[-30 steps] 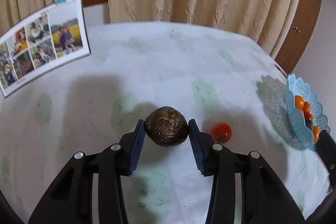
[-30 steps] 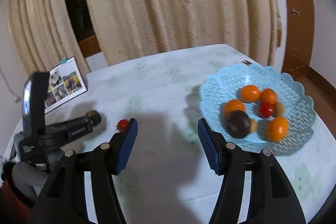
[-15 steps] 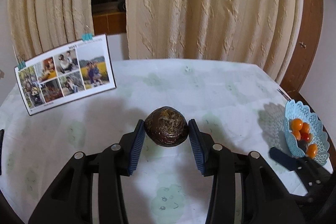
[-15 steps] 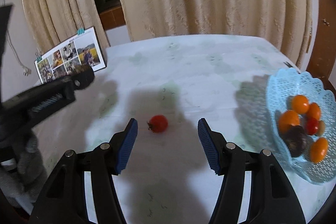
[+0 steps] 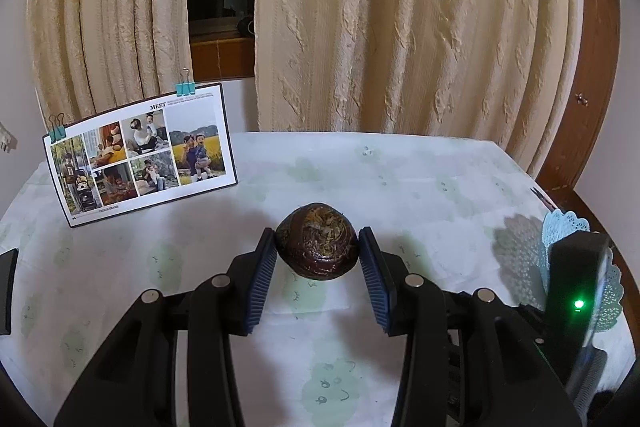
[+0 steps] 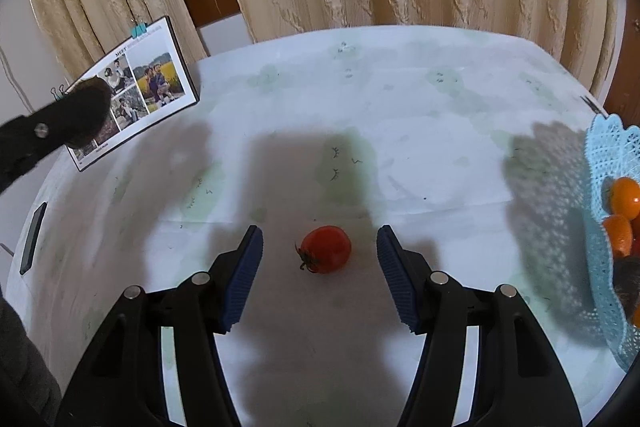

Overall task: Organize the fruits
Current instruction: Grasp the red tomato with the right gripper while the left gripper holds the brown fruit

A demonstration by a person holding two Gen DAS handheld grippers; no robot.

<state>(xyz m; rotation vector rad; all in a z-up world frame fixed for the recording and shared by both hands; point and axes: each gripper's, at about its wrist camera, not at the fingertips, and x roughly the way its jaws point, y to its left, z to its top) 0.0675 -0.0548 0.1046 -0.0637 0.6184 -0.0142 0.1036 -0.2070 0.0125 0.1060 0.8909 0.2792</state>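
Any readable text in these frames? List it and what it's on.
"MEET" – heading at the top of the photo sheet clipped to a stand at the table's far left.
Small line beside "MEET": too small to read.
Caption at the sheet's bottom edge: too blurred to read.
Nothing else bears text.

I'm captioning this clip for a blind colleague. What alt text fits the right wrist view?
The open right gripper hangs over a small red tomato lying on a pale tablecloth, its pads apart from it on both sides. A blue lace-pattern basket with orange fruit sits at the right edge; a photo board leans at the back left.
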